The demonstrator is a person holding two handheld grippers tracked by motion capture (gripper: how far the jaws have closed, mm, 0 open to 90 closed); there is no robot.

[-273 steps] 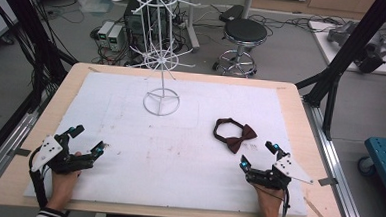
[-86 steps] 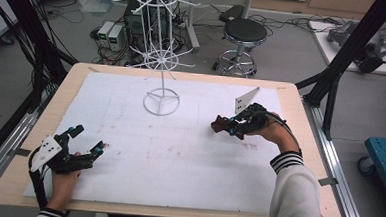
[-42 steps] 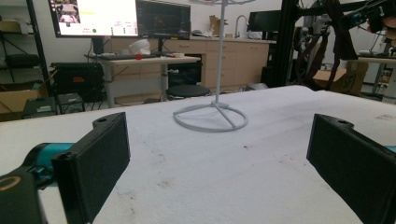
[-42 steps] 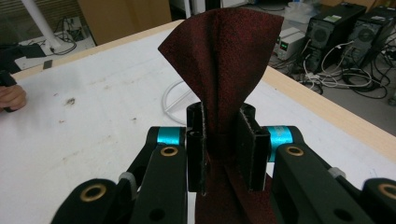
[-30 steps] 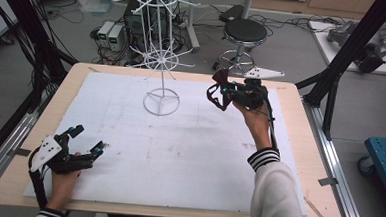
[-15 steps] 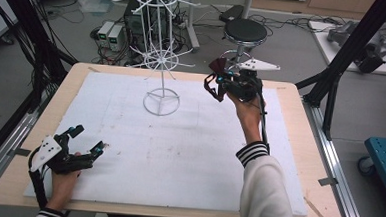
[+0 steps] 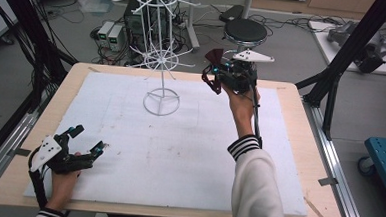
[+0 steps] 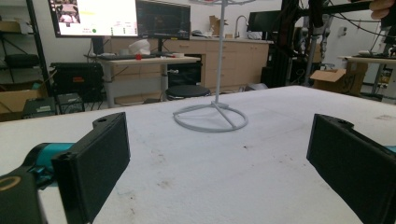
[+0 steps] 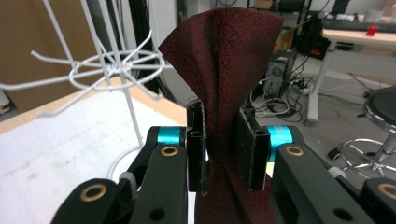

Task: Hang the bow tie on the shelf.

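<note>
A dark red bow tie [image 7: 213,70] hangs in the air at the table's far side, right of the white wire rack [image 7: 162,62]. My right gripper [image 7: 222,74] is shut on its centre knot. In the right gripper view the bow tie [image 9: 224,60] stands upright between the pads, one wing fanned out above them, with the rack's hooked arms [image 9: 100,65] close on the left. My left gripper [image 7: 88,141] rests on the white foam near the front left corner, jaws open and nothing between them; the left gripper view looks across the foam to the rack's ring base [image 8: 212,119].
A white foam sheet [image 7: 178,153] covers the wooden table [image 7: 290,118]. The rack has two tiers of hooked wire arms on a thin pole. Black frame posts [image 7: 343,61] rise at the right, and a round stool [image 7: 245,31] stands beyond the far edge.
My right gripper picked the bow tie up from the foam at the right and carried it up and away toward the rack. In the last second it rose a little more. The left gripper stayed still.
</note>
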